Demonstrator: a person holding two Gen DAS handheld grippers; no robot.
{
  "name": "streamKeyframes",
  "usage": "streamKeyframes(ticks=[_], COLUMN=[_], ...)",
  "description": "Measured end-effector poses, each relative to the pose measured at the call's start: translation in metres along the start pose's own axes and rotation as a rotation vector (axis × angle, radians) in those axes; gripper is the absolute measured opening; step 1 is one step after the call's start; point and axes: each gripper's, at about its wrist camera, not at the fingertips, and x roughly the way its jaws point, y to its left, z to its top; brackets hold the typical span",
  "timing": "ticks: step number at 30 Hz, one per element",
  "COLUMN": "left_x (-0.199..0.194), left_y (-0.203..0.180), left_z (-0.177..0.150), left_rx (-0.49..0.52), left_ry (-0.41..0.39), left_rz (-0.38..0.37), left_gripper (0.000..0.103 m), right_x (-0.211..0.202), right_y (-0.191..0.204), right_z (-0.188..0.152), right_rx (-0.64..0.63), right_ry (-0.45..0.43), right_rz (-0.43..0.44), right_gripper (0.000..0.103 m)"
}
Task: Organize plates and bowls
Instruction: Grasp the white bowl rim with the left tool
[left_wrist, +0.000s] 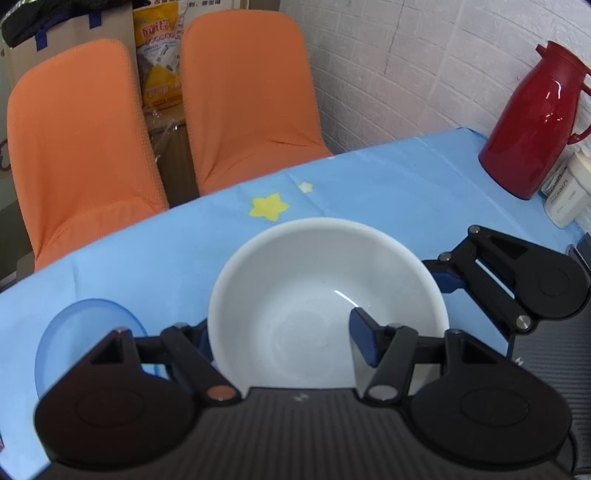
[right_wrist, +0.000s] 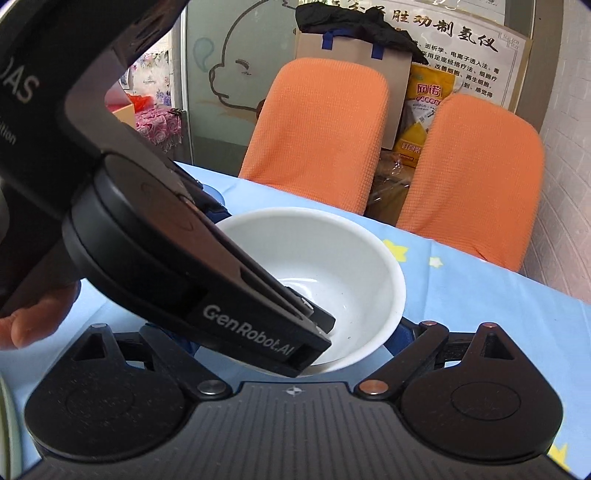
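Note:
A white bowl stands on the blue tablecloth, close in front of both grippers. My left gripper is open, with its right finger inside the bowl and its left finger outside the bowl's left wall. A small translucent blue dish lies left of the bowl. In the right wrist view the bowl sits just ahead, partly hidden by the left gripper's body. My right gripper is open, its fingers low beside the bowl's near side and mostly hidden.
A red thermos jug and a white box stand at the table's right by the brick wall. Two orange chairs stand beyond the far table edge. A pale plate rim shows at far left in the right wrist view.

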Motion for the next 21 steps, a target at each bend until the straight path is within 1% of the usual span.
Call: streamKeyframes(ticks=[5, 9, 12, 14, 16, 21], left_x=[-0.036, -0.07, -0.09, -0.098, -0.099, -0.1], left_y=[-0.034, -0.07, -0.097, -0.11, -0.12, -0.141], left_z=[-0.014, -0.036, -0.059, -0.076, -0.092, -0.13], left_rx=[-0.011, -0.03, -0.023, -0.032, -0.036, -0.042], left_ry=[-0.041, -0.073, -0.089, -0.076, -0.061, -0.033], left_rz=[-0.009, -0.043, -0.058, -0.095, -0.118, -0.129], left_gripper=[0.062, 0.062, 0.062, 0.062, 0.062, 0.062], right_x=[-0.043, -0.088, -0.117, -0.133, -0.146, -0.161], right_y=[0.004, 0.026, 0.047, 0.058, 0.066, 0.085], right_z=[-0.007, -0.026, -0.045, -0.061, -0.078, -0.109], right_rx=[-0.011, -0.028, -0.031, -0.014, 0.027, 0.095], right_ry=[-0.021, -0.055, -0.064, -0.084, -0.086, -0.068], right_rz=[-0.021, -0.036, -0.052, -0.065, -0.057, -0.065], right_gripper=[0.082, 0.082, 0.082, 0.082, 0.082, 0.082])
